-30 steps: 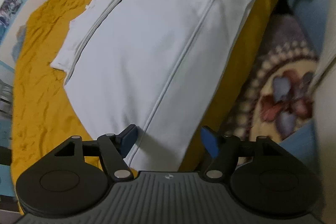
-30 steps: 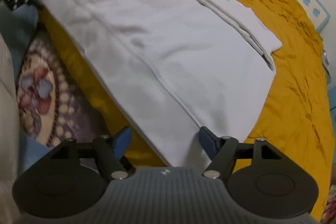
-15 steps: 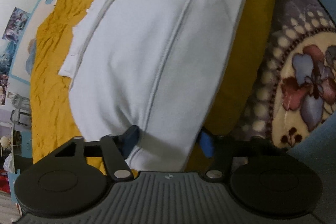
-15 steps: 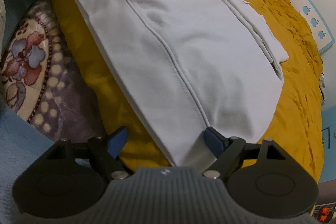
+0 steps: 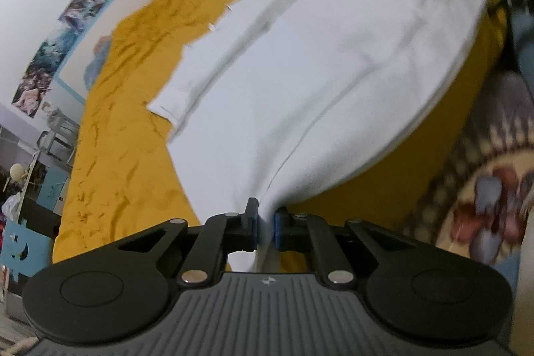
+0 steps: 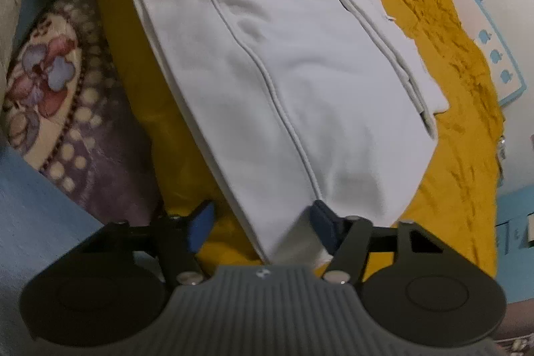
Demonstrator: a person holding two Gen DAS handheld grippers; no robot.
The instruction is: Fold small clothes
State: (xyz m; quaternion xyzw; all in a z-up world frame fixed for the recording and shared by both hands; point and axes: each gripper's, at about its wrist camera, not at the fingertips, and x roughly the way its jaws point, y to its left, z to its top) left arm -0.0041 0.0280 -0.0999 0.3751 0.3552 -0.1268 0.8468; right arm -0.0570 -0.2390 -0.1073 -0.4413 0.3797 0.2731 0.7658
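White cloth [image 5: 300,82], a small garment with a raised seam down its middle, lay spread flat on the bed's mustard-yellow cover [image 5: 126,155], its folded sleeve edge towards the wall side. The left tool [image 5: 265,224] was clenched on the near corner of the garment, the fabric bunched and drawn up into a peak between its blue pads [image 5: 254,227]. The right tool [image 6: 260,222] stood over the other near corner [image 6: 293,236]; its jaws had just been closing but were apart, the corner lying between them, one pad [image 6: 322,222] touching the hem while the other pad [image 6: 200,222] stood clear over the yellow cover. A flowered blanket [image 6: 56,79] hung beside the bed's edge. Posters [image 5: 56,55] were stuck on the pale wall beyond the bed
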